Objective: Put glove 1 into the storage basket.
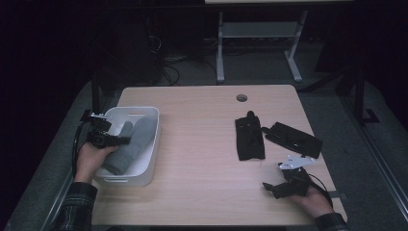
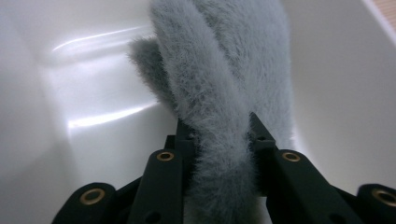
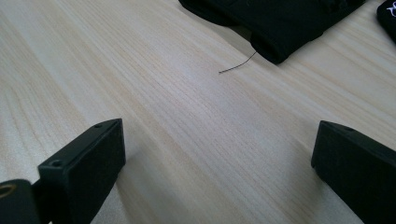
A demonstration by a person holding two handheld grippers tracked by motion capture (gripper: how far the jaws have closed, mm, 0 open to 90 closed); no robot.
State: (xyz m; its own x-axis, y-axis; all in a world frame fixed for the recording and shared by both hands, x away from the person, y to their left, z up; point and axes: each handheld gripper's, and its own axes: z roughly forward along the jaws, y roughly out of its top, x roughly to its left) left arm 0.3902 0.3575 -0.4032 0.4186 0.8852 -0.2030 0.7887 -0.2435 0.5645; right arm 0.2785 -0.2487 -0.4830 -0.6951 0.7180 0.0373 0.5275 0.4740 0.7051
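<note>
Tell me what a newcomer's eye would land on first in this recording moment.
Probably the fuzzy grey mitten, lying in the white bin at the table's left and sitting between the left gripper's jaws. Next, the two black gloves lying side by side right of centre on the wooden table, with the right gripper resting wide open just short of them.

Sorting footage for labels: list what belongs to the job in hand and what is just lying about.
In the job:
- grey mitten
- white bin
- left gripper, jaws around the mitten

Lying about:
- black gloves
- right gripper, open over the table
</note>
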